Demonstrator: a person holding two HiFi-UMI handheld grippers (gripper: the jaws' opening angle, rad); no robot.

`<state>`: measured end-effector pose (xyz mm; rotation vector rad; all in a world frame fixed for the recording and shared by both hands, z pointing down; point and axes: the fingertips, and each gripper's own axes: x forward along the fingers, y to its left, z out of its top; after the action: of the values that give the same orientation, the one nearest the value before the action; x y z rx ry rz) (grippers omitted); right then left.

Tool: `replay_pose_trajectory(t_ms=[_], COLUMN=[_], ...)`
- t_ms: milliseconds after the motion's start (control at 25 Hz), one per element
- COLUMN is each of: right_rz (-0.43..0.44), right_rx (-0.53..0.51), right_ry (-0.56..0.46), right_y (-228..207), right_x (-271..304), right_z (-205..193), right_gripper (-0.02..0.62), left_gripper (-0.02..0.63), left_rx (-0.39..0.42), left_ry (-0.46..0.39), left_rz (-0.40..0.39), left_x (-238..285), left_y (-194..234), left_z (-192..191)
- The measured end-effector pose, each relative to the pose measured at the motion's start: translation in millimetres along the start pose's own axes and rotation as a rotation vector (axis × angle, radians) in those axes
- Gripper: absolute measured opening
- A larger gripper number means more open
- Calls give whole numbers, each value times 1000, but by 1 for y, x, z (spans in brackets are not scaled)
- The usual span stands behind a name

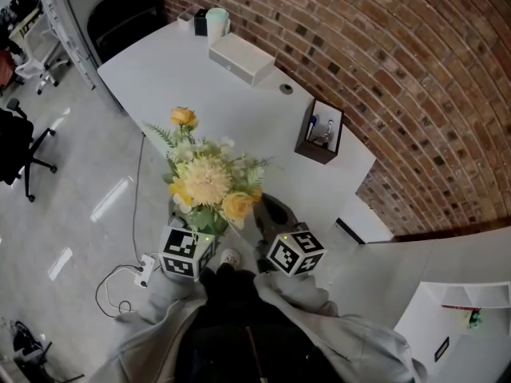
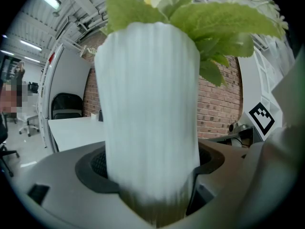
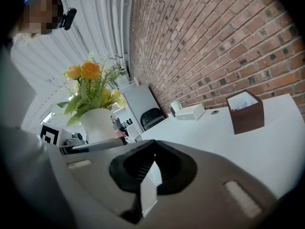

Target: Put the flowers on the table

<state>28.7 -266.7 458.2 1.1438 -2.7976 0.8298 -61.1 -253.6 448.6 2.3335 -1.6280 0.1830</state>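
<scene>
Left hand-held gripper (image 2: 151,175) clamped on a white ribbed vase (image 2: 150,104), which stands upright with a pad on either flank. Yellow flowers (image 1: 206,180) rise straight above it. Right hand-held gripper (image 3: 152,163) sits just beside it, jaws drawn together on nothing; the white surface (image 1: 239,110) lies ahead of both.

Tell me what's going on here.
A person holds a white ribbed vase of yellow flowers in the fingers of the left gripper, at the near end of the white table by the brick wall. It is not set down yet. The right gripper hangs beside it, fingers together.
</scene>
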Motion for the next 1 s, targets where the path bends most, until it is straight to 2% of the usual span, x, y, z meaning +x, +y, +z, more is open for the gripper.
replay_pose_trajectory(t_ms=[640, 840, 1000], right_rz=[-107, -156, -183], right_rx=[65, 76, 81], right_ry=[-54, -59, -61], right_y=[-49, -69, -79], right_x=[26, 41, 53], right_z=[44, 55, 59], right_gripper=[-2, -1, -1], left_gripper=[443, 443, 443], left_rx=[72, 135, 152], left_ry=[31, 63, 73], left_rz=[-138, -189, -208], left_x=[79, 110, 135], left_y=[-5, 0, 9], left_z=[38, 31, 29])
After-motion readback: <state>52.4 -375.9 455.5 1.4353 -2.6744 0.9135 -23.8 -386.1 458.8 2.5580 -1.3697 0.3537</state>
